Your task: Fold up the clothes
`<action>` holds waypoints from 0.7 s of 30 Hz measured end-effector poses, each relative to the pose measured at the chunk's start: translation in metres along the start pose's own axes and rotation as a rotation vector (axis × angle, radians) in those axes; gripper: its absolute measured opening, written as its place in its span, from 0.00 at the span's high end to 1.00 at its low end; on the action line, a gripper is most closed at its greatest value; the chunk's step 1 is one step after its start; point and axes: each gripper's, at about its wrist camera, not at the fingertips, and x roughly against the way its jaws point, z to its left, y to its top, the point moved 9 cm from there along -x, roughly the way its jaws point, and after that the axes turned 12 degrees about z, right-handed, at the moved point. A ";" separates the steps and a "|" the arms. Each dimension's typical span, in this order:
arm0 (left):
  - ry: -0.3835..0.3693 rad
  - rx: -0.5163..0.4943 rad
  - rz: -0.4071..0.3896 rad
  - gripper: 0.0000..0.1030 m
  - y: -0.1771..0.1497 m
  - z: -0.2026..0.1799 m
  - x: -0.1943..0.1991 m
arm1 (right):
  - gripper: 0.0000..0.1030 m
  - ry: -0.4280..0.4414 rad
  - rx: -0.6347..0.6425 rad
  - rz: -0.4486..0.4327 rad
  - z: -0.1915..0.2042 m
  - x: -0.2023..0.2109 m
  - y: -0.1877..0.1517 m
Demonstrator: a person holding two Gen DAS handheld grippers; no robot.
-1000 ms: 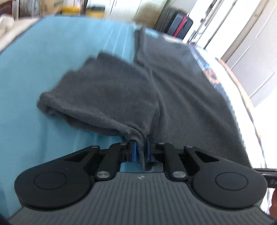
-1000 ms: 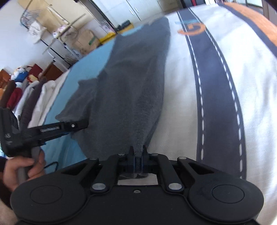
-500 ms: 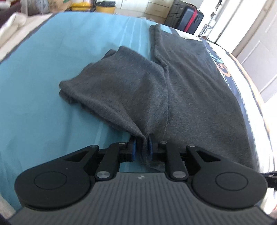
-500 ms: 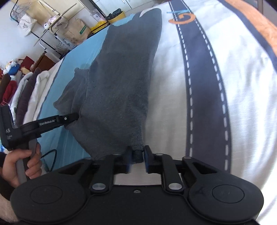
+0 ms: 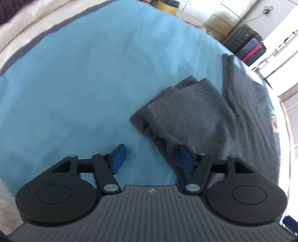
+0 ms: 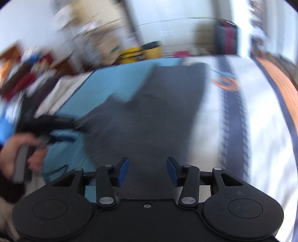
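Observation:
A dark grey garment [image 5: 195, 115] lies flat on the bed, with one folded sleeve resting on the blue sheet [image 5: 74, 83]. My left gripper [image 5: 151, 159] hovers at its near edge. Its jaws are opening wide; the right pad [image 5: 185, 160] is beside the cloth, and nothing is pinched. In the blurred right wrist view the same garment [image 6: 158, 121] stretches away below my right gripper [image 6: 148, 171]. That gripper's jaws are also opening, with cloth showing beneath the gap but not gripped. A hand [image 6: 16, 154] holds the left gripper [image 6: 55, 122] at the left.
The bed's right half has a white cover with a dark road print [image 6: 232, 121] and an orange border [image 6: 279, 89]. Pale bedding [image 5: 28, 20] edges the blue sheet. A black and red suitcase [image 5: 251, 50] and a yellow bin [image 5: 167, 7] stand beyond the bed.
Both grippers let go of the garment's hem and opened. The left one swung left over the blue sheet; the right one lifted and turned, blurring its view.

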 end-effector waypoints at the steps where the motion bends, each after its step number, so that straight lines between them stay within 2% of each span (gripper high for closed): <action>1: 0.020 -0.028 -0.021 0.15 0.003 -0.006 -0.004 | 0.46 -0.017 0.058 0.015 0.013 -0.009 0.006; 2: 0.054 -0.062 -0.037 0.15 0.005 -0.013 -0.010 | 0.46 -0.035 0.101 0.023 0.024 -0.018 0.012; 3: 0.090 -0.095 -0.055 0.21 0.007 -0.017 -0.014 | 0.46 -0.054 0.137 0.028 0.033 -0.027 0.017; 4: 0.121 -0.117 -0.086 0.46 0.008 -0.021 -0.012 | 0.46 -0.064 0.159 0.025 0.040 -0.038 0.022; 5: 0.102 -0.123 -0.120 0.62 0.010 -0.022 -0.005 | 0.46 -0.069 0.173 0.020 0.045 -0.049 0.026; 6: 0.062 -0.125 -0.151 0.92 0.013 -0.023 0.004 | 0.46 -0.062 0.174 0.017 0.049 -0.060 0.030; 8: -0.025 -0.062 -0.222 0.93 0.019 -0.017 0.024 | 0.46 -0.014 0.138 0.002 0.055 -0.079 0.033; 10: 0.021 -0.059 -0.281 0.93 0.019 -0.010 0.038 | 0.45 0.053 0.085 0.010 0.055 -0.096 0.029; 12: 0.050 -0.058 -0.257 0.93 0.015 -0.008 0.030 | 0.43 0.122 0.029 0.010 0.054 -0.109 0.021; 13: 0.061 -0.057 -0.241 0.93 0.013 -0.007 0.025 | 0.43 0.130 0.027 0.001 0.055 -0.110 0.020; 17: 0.067 -0.046 -0.201 0.93 0.008 -0.005 0.018 | 0.40 0.078 0.120 0.055 0.069 -0.107 0.017; 21: -0.017 -0.025 -0.228 0.93 0.010 -0.006 0.020 | 0.40 0.023 0.170 0.090 0.075 -0.104 0.013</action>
